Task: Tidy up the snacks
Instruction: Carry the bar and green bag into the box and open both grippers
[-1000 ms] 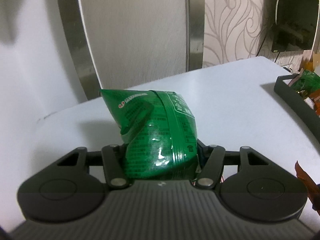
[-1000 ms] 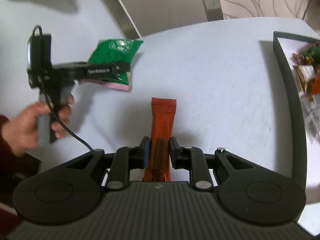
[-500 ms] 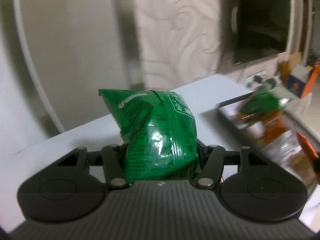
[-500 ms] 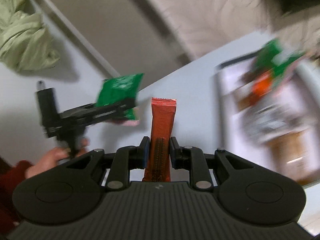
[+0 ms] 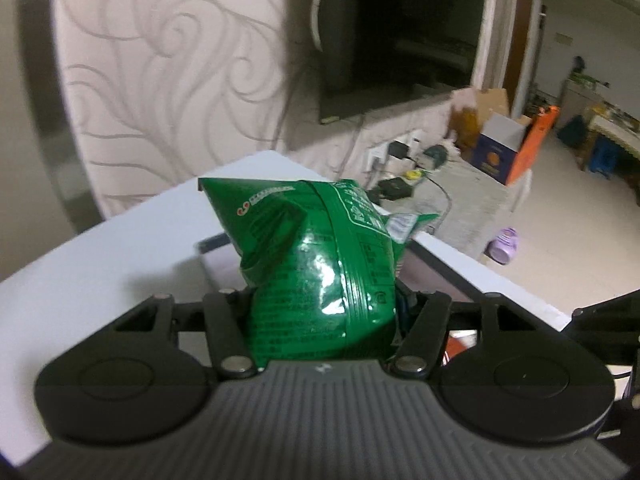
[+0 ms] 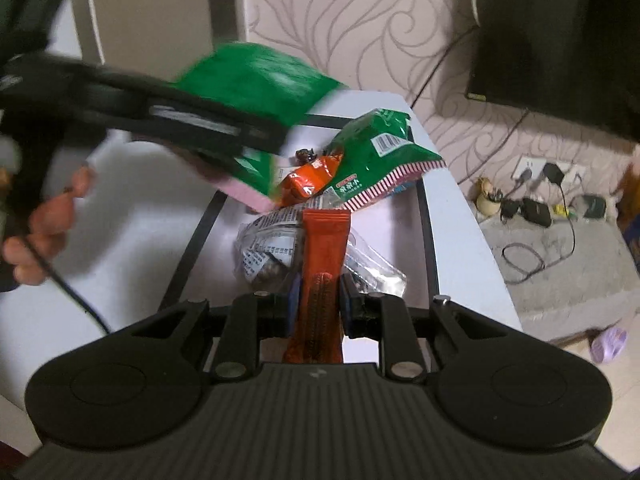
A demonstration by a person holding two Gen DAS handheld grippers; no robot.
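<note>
Carrying two snacks toward the tray (image 6: 188,256) on the white table (image 6: 132,216). Gripping a puffy green bag (image 5: 320,280) in the left gripper (image 5: 324,312), jaws half spread and pressing its sides, likely wide to spare the contents. Pinching a slim red bar (image 6: 322,276) upright in the right gripper (image 6: 320,304), jaws narrow. Holding both above the tray, probably for dropping beside the green packet (image 6: 376,152) and clear wrappers (image 6: 272,248) lying inside.

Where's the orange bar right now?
In the right wrist view, the orange bar sits centre frame, clamped in the right tool above the tray, over a clear packet.
</note>
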